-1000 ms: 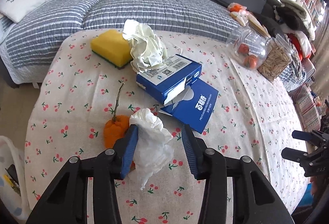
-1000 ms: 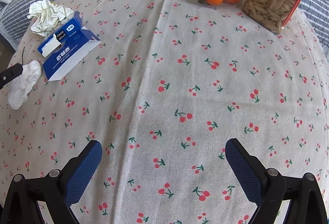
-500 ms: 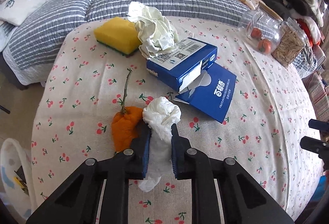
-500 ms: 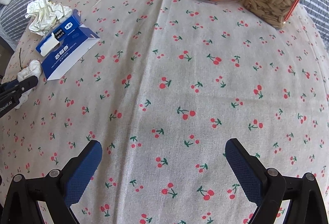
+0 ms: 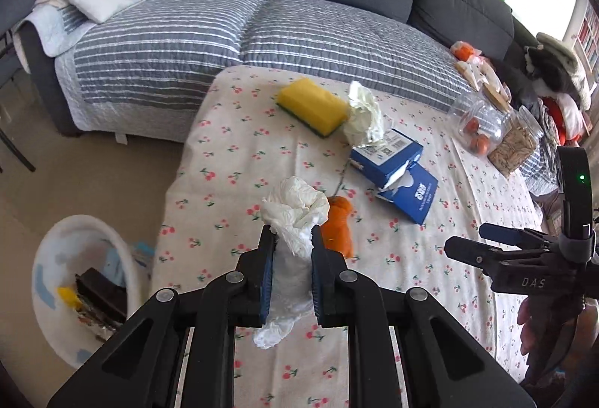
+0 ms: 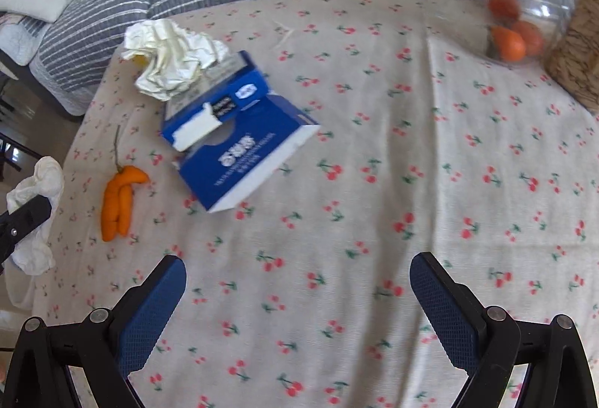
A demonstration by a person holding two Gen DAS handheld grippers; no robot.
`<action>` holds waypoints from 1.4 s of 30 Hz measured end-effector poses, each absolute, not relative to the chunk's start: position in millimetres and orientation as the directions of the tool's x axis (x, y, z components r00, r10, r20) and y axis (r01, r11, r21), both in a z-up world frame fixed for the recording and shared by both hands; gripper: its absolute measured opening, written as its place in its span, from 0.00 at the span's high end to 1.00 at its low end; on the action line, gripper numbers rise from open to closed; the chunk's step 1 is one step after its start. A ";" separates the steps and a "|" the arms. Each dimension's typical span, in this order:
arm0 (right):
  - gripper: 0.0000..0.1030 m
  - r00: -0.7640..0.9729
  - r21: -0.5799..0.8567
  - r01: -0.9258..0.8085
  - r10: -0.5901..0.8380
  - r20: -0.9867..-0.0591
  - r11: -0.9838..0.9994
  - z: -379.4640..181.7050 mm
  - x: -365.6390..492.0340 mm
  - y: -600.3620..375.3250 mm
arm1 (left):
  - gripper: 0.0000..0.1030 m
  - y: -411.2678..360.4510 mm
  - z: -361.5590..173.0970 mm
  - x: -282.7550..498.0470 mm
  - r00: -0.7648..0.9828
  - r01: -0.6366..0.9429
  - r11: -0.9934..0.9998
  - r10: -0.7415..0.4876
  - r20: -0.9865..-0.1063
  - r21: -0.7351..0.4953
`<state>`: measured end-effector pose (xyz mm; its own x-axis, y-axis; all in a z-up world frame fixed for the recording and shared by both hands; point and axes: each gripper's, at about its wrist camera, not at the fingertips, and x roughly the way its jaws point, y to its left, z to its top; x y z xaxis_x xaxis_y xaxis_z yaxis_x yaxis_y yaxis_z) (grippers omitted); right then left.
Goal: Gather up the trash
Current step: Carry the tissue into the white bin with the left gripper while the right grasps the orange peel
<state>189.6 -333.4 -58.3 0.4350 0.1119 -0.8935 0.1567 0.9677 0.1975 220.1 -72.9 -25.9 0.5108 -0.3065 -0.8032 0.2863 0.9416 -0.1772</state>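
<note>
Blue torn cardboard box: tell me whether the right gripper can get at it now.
Probably yes. The right gripper, jaws open and empty, faces the blue torn cardboard box across bare cherry-print tablecloth; nothing lies between.

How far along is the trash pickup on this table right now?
Done: some rubbish already lies in the white bin on the floor. In hand: the left gripper clamps a crumpled white tissue. Left: the orange peel, crumpled cream paper and torn blue box. The right gripper is open.
</note>
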 end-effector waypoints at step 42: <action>0.80 0.511 0.241 -0.059 0.236 -0.826 0.969 -68.1 220.8 -211.0 | 0.82 127.4 -64.5 211.2 0.543 -0.014 0.997 -0.062 -0.837 -0.082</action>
